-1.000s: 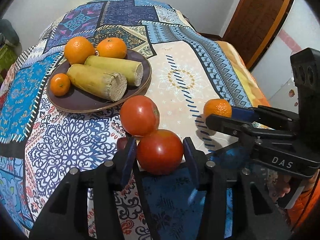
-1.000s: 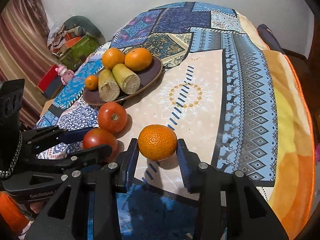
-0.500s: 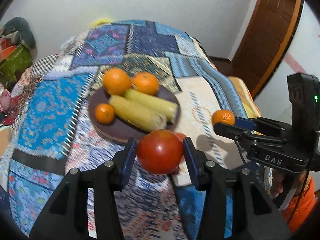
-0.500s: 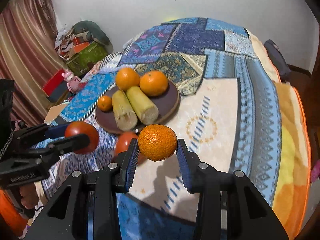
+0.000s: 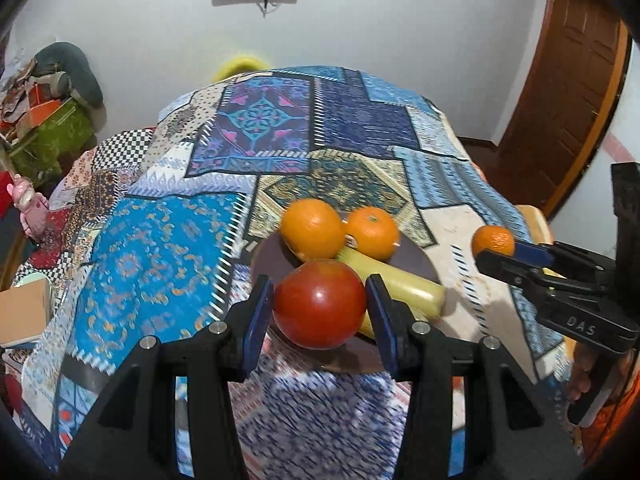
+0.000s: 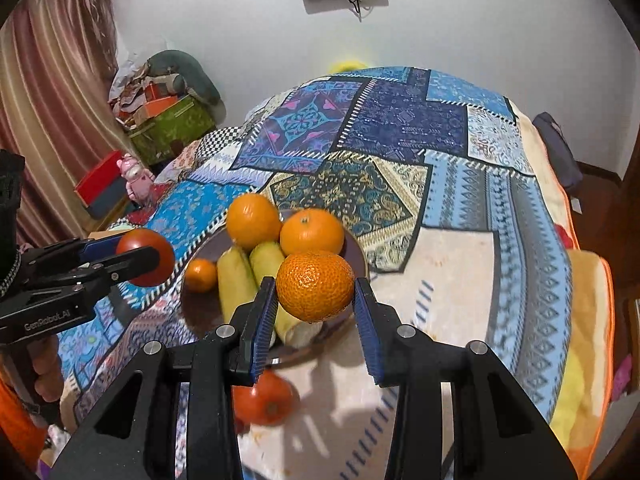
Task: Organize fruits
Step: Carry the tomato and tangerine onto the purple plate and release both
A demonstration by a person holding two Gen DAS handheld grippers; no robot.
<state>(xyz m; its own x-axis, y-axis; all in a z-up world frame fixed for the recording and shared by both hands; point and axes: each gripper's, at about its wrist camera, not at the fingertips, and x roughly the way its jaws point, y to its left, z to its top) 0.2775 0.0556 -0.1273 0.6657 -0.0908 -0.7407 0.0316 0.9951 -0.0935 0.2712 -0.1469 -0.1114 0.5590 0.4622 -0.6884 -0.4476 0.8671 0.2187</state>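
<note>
Red and glossy, the tomato sits clamped between my left tongs, and my right tongs are clamped on a mandarin, both carried clear of the patchwork cloth, I judge so I can set them down from above. A second tomato waits on the worktop below, while beyond lies the brown plate with oranges and sugarcane pieces, the likely destination.

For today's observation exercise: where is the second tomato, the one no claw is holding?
In the right wrist view, the loose tomato lies on the patterned cloth at lower left, just in front of the brown plate, partly hidden behind the right claw.
</note>
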